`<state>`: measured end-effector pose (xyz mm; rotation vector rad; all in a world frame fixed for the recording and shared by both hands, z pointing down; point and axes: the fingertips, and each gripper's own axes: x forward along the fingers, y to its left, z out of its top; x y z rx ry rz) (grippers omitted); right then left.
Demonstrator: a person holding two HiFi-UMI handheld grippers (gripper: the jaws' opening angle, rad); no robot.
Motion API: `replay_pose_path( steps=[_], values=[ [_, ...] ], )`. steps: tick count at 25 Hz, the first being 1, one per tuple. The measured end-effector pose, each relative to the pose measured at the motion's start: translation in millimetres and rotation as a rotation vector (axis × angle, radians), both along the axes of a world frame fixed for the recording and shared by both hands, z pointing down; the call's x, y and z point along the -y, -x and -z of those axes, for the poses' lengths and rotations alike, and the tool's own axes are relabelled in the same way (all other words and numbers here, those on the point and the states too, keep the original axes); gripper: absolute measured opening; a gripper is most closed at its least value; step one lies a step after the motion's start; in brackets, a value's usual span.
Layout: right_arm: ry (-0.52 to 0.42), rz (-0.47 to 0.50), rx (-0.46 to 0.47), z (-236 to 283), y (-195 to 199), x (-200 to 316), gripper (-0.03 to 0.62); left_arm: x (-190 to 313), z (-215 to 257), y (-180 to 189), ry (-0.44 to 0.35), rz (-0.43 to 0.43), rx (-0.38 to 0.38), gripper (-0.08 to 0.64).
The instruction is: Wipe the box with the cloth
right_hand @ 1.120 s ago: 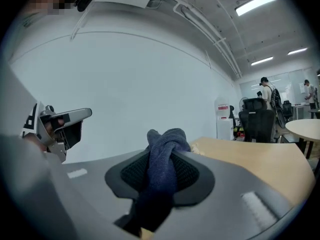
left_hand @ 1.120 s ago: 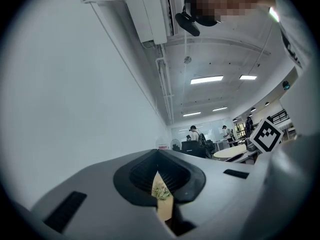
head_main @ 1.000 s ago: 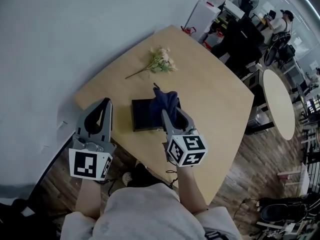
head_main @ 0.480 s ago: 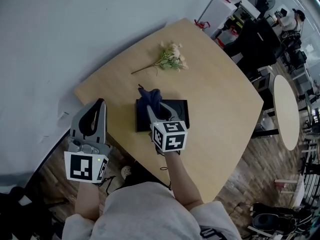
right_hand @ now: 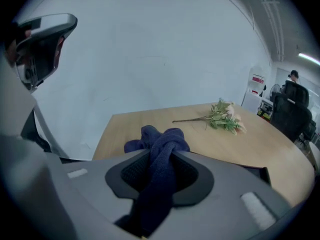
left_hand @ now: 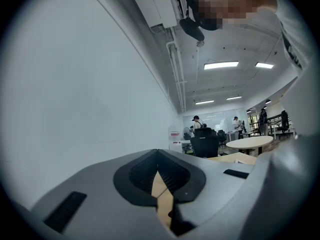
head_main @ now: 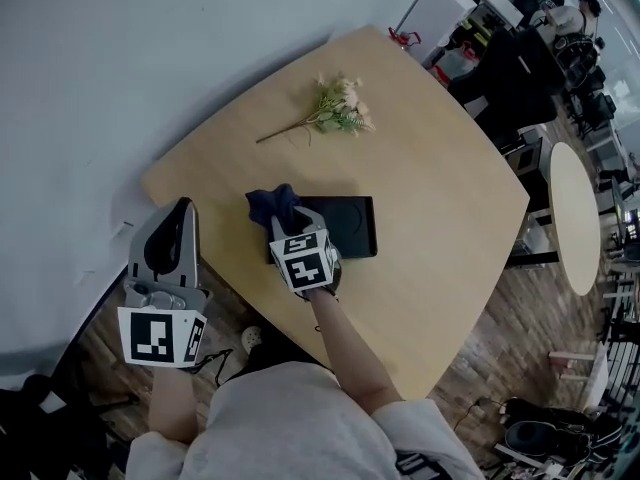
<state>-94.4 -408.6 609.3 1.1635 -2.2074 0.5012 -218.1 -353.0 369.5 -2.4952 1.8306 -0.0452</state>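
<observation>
A flat black box (head_main: pixel 345 226) lies on the wooden table (head_main: pixel 430 158) near its front edge. My right gripper (head_main: pixel 283 220) is over the box's left end, shut on a dark blue cloth (head_main: pixel 271 204) that bunches out past the jaws onto the box's left edge. In the right gripper view the cloth (right_hand: pixel 160 146) runs between the shut jaws of the right gripper (right_hand: pixel 161 156), and a strip of the box (right_hand: pixel 256 172) shows at right. My left gripper (head_main: pixel 181 208) hangs off the table's left edge, shut and holding nothing; the left gripper (left_hand: pixel 158 151) points at the wall.
A sprig of artificial flowers (head_main: pixel 335 113) lies at the table's far side, also seen as the flowers (right_hand: pixel 223 118) beyond the cloth. A round table (head_main: pixel 572 218), office chairs and people stand at the right. A white wall lies to the left.
My right gripper has carried the cloth leftward across the box, from its right part to its left end. The left gripper has stayed off the table's left edge.
</observation>
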Motion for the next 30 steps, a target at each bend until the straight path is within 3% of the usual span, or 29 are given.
replay_pose_path(
  steps=[15, 26, 30],
  values=[
    [0.02, -0.115, -0.073, -5.5, -77.9, 10.7, 0.12, 0.0, 5.3, -14.9, -0.009, -0.035, 0.0, 0.008],
    [0.034, -0.274, -0.176, -10.5, -167.3, 9.3, 0.12, -2.7, 10.2, -13.1, -0.016, -0.043, -0.006, 0.008],
    [0.042, -0.317, -0.163, -9.2, -184.0, 6.6, 0.12, -5.2, 12.5, -13.2, -0.021, -0.048, -0.006, 0.008]
  ],
)
